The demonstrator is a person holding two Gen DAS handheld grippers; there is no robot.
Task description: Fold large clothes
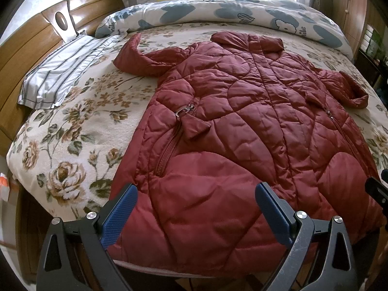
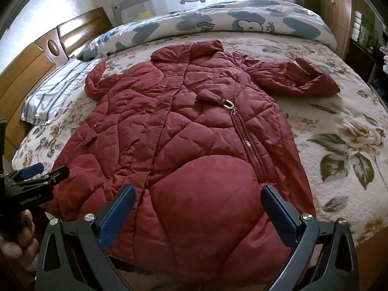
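Note:
A long dark-red quilted coat lies flat, front up, on a floral bed, collar far, hem near me, both sleeves spread out. It also shows in the right wrist view. My left gripper is open, its blue pads either side of the hem's left part, just above the cloth. My right gripper is open above the hem's right part. The left gripper shows at the left edge of the right wrist view, held by a hand.
A floral blanket covers the bed. A striped pillow lies at the left by the wooden headboard. A rolled blue-and-white duvet lies along the far side, with a bed rail behind. Wooden cabinets stand at the right.

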